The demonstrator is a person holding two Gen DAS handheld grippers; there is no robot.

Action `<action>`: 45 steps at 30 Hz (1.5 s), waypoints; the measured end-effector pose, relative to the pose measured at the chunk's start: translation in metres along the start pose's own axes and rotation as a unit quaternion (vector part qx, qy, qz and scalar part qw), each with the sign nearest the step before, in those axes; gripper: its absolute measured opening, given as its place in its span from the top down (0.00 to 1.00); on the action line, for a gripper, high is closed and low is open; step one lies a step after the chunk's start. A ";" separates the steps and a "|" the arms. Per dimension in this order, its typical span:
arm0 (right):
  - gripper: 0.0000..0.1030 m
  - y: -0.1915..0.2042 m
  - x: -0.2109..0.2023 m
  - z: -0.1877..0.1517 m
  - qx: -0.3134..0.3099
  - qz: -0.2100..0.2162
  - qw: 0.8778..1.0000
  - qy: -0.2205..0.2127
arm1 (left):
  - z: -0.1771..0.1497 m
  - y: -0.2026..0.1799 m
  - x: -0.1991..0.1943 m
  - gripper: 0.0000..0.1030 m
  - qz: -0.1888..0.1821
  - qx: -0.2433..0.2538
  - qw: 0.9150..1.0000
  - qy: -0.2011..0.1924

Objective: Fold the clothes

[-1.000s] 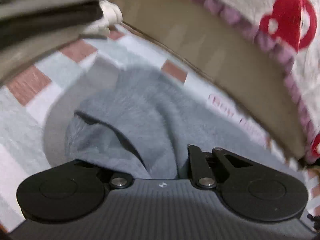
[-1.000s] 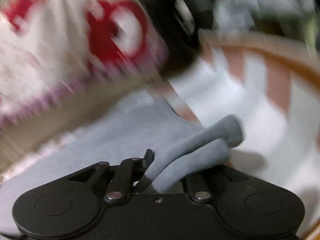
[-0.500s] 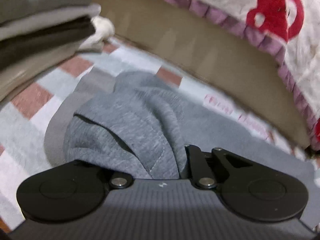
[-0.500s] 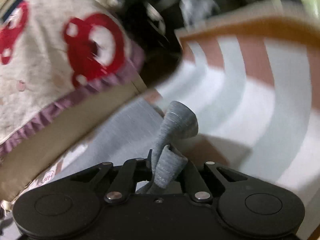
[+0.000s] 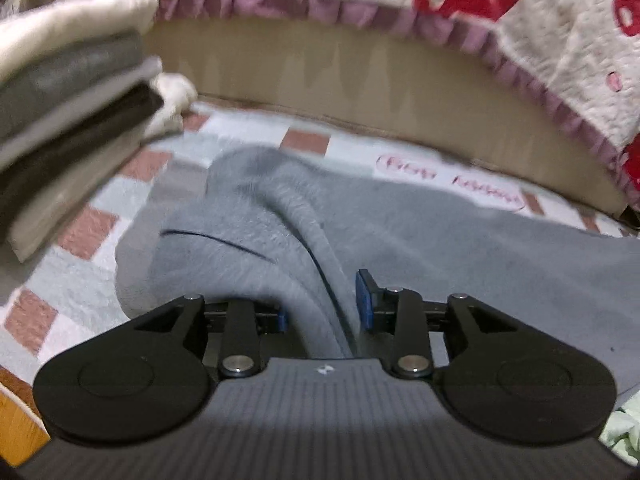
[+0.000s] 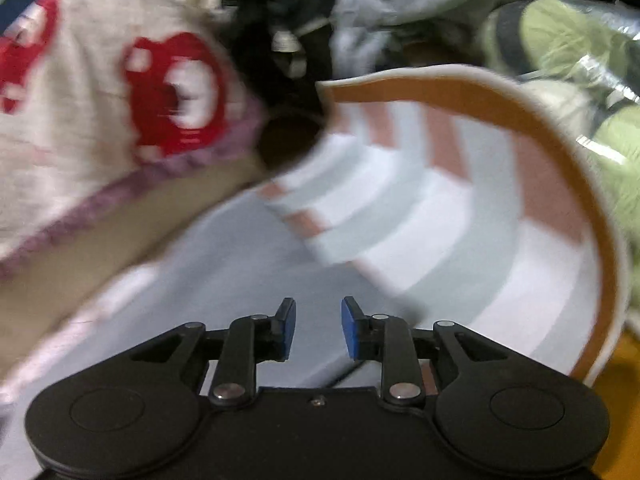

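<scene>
A garment [image 5: 400,232] lies on the mat [image 5: 72,280], stacked clothes [image 5: 68,120] left.

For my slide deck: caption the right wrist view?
Open right hand-held gripper empty above the grey garment on a checked mat.

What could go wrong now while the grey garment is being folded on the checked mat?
1. The left gripper stands open around a ridge of the grey garment; pulling back carelessly may drag the ridge and spoil the fold.
2. The stack of folded clothes lies close on the left; a wide sweep might knock it.
3. The right gripper is open and empty, so that side of the garment lies unheld.
</scene>
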State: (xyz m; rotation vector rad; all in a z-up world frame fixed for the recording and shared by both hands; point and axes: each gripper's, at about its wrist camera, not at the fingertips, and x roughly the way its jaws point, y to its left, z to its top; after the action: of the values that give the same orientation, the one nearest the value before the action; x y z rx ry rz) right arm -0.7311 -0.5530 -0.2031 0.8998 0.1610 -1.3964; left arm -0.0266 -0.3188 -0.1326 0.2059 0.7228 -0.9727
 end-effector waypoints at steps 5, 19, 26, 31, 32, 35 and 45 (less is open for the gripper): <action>0.67 0.034 0.003 -0.003 -0.007 0.052 0.997 0.057 | 0.001 -0.009 -0.027 0.66 -0.004 -0.009 1.000 -0.017; 0.61 0.034 0.033 -0.044 0.059 0.044 0.990 0.122 | -0.044 -0.209 0.024 0.42 -0.311 0.325 0.884 0.124; 0.58 0.019 0.032 -0.046 0.089 0.073 0.986 0.116 | -0.072 -0.223 0.043 0.73 -0.277 0.364 0.877 0.149; 0.57 0.010 0.037 -0.046 0.105 0.079 0.986 0.106 | -0.066 -0.214 0.049 0.78 -0.254 0.322 0.899 0.153; 0.56 0.009 0.038 -0.047 0.105 0.077 0.986 0.104 | -0.066 -0.213 0.049 0.78 -0.245 0.325 0.901 0.148; 0.49 0.004 0.043 -0.048 0.105 0.070 0.987 0.097 | -0.072 -0.213 0.051 0.77 -0.237 0.337 0.899 0.148; 0.57 -0.008 0.051 -0.039 0.109 0.034 0.992 0.054 | -0.067 -0.220 0.016 0.96 -0.211 0.371 0.901 0.075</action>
State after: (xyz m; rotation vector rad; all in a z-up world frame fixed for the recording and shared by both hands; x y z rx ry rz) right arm -0.7108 -0.5674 -0.2629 1.1521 0.0604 -1.3201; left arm -0.2304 -0.4224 -0.1596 0.8254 0.5108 -1.6421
